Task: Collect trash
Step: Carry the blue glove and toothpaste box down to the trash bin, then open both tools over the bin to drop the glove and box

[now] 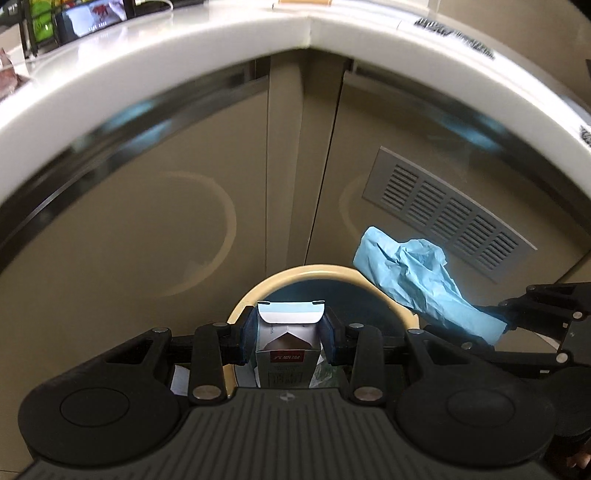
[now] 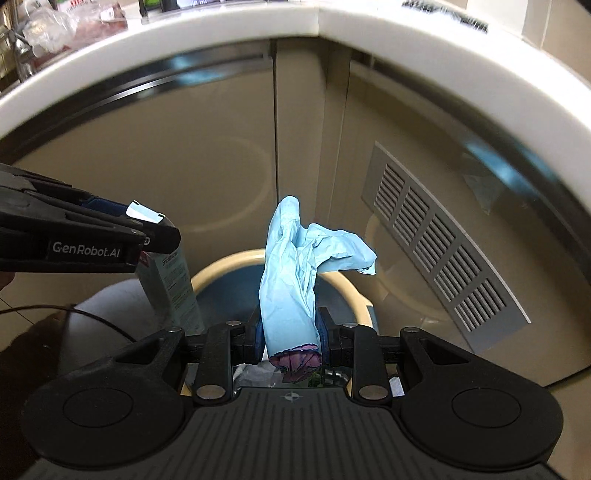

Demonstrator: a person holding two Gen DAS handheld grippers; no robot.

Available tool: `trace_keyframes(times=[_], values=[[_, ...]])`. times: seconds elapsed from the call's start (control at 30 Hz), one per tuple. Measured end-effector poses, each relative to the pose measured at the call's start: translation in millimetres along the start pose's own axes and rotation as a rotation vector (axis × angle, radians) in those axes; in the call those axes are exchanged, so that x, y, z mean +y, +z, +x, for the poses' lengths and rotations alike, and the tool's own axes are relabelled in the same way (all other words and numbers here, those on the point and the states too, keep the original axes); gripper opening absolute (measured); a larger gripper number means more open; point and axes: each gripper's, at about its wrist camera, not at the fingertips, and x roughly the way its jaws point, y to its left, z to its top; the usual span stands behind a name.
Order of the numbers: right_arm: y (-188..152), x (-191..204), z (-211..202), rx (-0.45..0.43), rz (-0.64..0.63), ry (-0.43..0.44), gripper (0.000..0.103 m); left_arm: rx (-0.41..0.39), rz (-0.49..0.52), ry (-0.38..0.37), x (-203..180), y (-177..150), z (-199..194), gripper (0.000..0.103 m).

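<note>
Your left tool (image 1: 287, 338) is clamped on a small carton (image 1: 286, 354), your right tool (image 2: 291, 341) on crumpled blue paper (image 2: 299, 269), both poised above the bin (image 2: 221, 266) so each piece should drop straight inside.

You were working in a home kitchen. A thick white countertop (image 1: 207, 55) ran round an inner corner, its far edge crowded with packets and plastic wrappers (image 2: 55, 29). Beneath it stood beige cabinet doors (image 1: 166, 192) topped by a metal rail, and one door carried a grey slatted vent (image 2: 443, 254). On the floor at the cabinets' corner sat a round waste bin (image 1: 317, 271) with a cream rim.
</note>
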Motion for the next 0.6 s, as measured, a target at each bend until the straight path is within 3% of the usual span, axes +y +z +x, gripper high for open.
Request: trace_keyframes(times=[0.6], values=[[-11, -4, 64, 0.170, 0.071, 0.030, 0.030, 0.217, -0.030, 0.017, 4, -15, 88, 0.040]])
